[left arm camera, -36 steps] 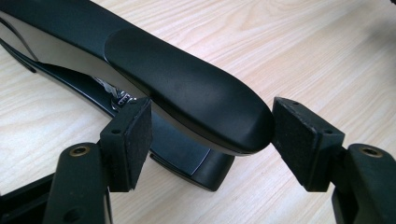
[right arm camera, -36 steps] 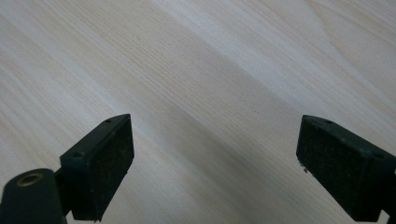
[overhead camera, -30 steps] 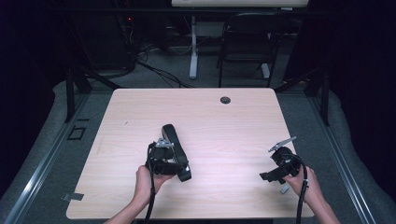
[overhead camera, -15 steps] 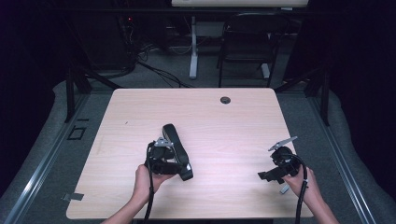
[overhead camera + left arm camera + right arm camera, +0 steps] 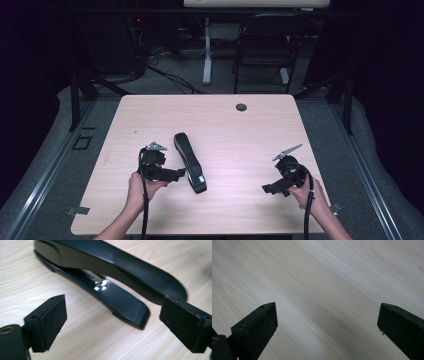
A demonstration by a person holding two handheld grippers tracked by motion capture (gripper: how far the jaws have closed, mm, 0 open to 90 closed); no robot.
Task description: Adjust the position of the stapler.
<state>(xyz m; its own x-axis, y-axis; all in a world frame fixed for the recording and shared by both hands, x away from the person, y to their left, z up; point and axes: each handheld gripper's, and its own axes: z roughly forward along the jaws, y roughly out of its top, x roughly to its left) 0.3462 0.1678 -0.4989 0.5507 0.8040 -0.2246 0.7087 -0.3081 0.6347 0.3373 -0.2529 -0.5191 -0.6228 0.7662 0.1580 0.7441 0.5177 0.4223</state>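
Stapler (image 5: 189, 162) lies flat on the pale wooden table (image 5: 235, 125), a long black one, running from about eleven o'clock down to five o'clock in the high view, sitting left of the table's middle and toward the near edge. Nothing is holding it right now. At its nine o'clock, just beside it, sits the left gripper (image 5: 179, 173), carried in the person's left hand (image 5: 141, 184), jaws pointing across at three o'clock toward the stapler's lower end.

From the left gripper view, the stapler (image 5: 110, 277) fills the top of the picture, its upper arm curving over the flat base, with a shiny metal plate (image 5: 100, 285) glinting on the base between them. The left gripper (image 5: 113, 315) has its jaws spread wide, and they have just been opening; the front tip of the stapler's base sits ahead of the gap, and neither pad touches it.

Over at four o'clock on the table, well apart from the stapler, the right gripper (image 5: 268, 188) rests in the person's right hand (image 5: 312, 196), pointing back toward nine o'clock. In the right gripper view its jaws (image 5: 327, 325) stand wide too, just opened further, with bare wood grain between them and nothing in their grasp. A small dark round hole (image 5: 241, 107) marks the table's far edge at twelve o'clock.
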